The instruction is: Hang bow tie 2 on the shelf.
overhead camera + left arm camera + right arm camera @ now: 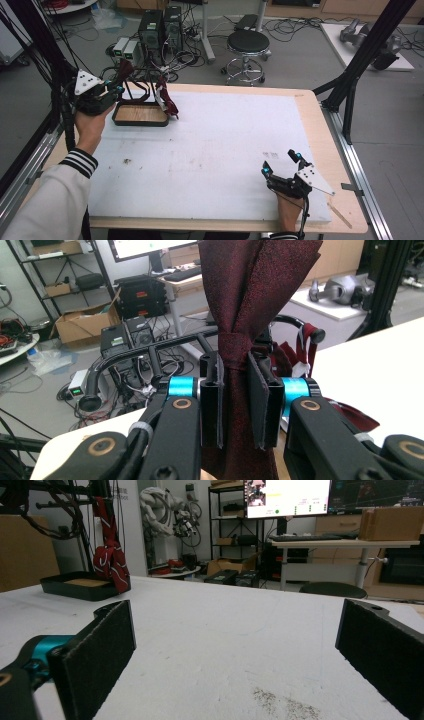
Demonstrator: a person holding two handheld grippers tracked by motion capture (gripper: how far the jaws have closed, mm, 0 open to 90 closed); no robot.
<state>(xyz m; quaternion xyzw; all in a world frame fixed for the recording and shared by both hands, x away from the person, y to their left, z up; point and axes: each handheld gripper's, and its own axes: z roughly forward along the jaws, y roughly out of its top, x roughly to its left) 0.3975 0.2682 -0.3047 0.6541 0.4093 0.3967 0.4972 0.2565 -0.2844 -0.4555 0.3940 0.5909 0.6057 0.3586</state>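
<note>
My left gripper (119, 90) is shut on a dark maroon tie (250, 295), its pads (257, 405) pinching the cloth just below the knot. It is held up at the far left of the table, beside a black tie rack (141, 86) that stands on a black tray with a wooden floor (120, 120). A second red tie (169, 101), striped in the right gripper view (111, 560), hangs from the rack down to the tray's right end. My right gripper (280, 163) rests open near the front right of the white table cover, with nothing between its jaws (235, 645).
The white cover (215, 145) spreads over the table between the two hands, with a small dark smudge (270, 155) near the right gripper. Behind the table stand a black stool (248, 42), computer cases (160, 27) and loose cables on the floor.
</note>
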